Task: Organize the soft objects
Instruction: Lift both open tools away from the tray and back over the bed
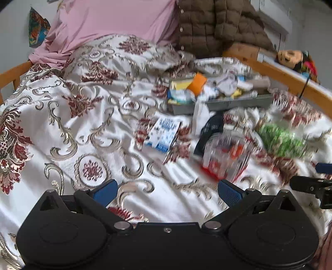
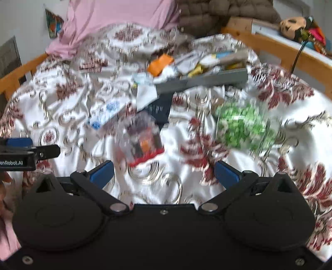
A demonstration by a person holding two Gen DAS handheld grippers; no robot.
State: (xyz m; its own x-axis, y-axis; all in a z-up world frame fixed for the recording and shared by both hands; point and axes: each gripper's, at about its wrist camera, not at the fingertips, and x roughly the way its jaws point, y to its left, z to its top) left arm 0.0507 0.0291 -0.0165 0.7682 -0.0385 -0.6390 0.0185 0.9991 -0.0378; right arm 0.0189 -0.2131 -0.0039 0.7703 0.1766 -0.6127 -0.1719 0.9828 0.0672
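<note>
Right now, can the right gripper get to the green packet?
Probably yes. The right gripper is open and empty, and the green packet lies loose on the bedspread just ahead to its right, with nothing lying between them.

Blur smears most of my view

My clear packet (image 1: pixel 226 155) and green bundle (image 1: pixel 282 139) are too blurred to identify; the grey tray's (image 1: pixel 238 102) contents smear together, and my right tongs (image 1: pixel 311 184) run off the edge.

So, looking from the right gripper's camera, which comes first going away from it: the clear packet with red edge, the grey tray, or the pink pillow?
1. Clear packet with red edge: just ahead of the right gripper, slightly left.
2. Grey tray: mid-bed, full of items.
3. Pink pillow: far end, upper left.
</note>
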